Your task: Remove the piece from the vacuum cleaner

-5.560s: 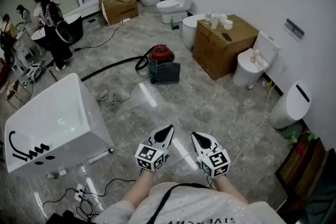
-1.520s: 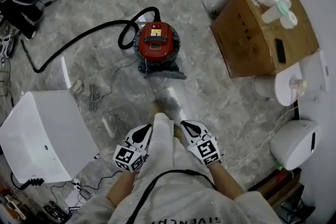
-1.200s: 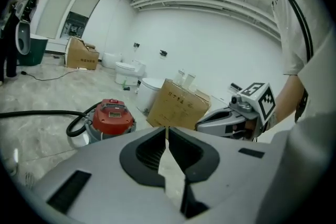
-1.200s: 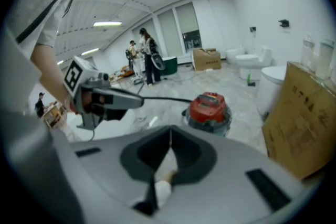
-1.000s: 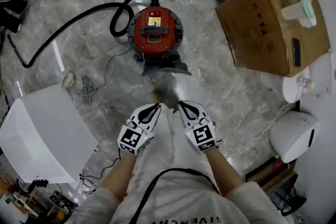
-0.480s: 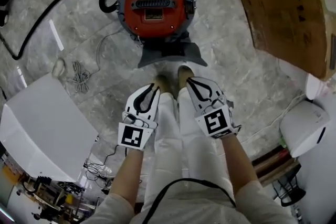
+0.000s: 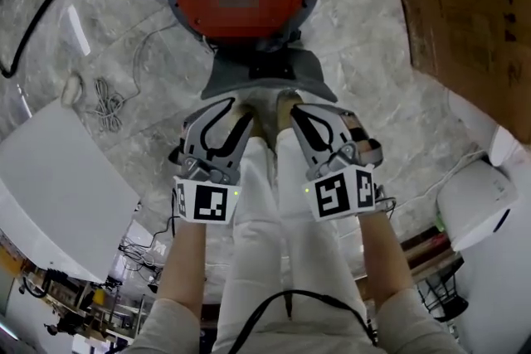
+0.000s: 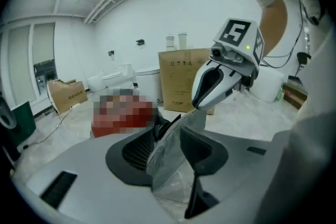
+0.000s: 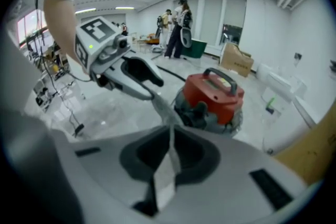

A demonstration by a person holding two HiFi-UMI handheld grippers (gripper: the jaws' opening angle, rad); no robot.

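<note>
Two grippers hang low over the person's white trousers (image 7: 257, 253), side by side, both pointing at the vacuum (image 7: 199, 8).

- On the left gripper (image 7: 222, 116), fingers (image 8: 137, 150) released. They have just been opening, and only floor (image 7: 365, 54) shows in the gap.
- On the right gripper (image 7: 305, 122), fingers (image 9: 144, 157) clenched pad to pad, grasping nothing.
- The vacuum is a red drum on a grey base, upright on the marble floor just ahead of the shoes (image 7: 286, 102). It is near both sets of fingertips but not touching them.
- The right gripper view shows a dark handle (image 9: 220, 78) across the lid.
- Which piece comes off, cannot tell.
- A cardboard box (image 7: 473, 4) sits right of the vacuum and a white tub (image 7: 58, 178) left.
- People (image 9: 176, 34) stand well back by the windows.
</note>
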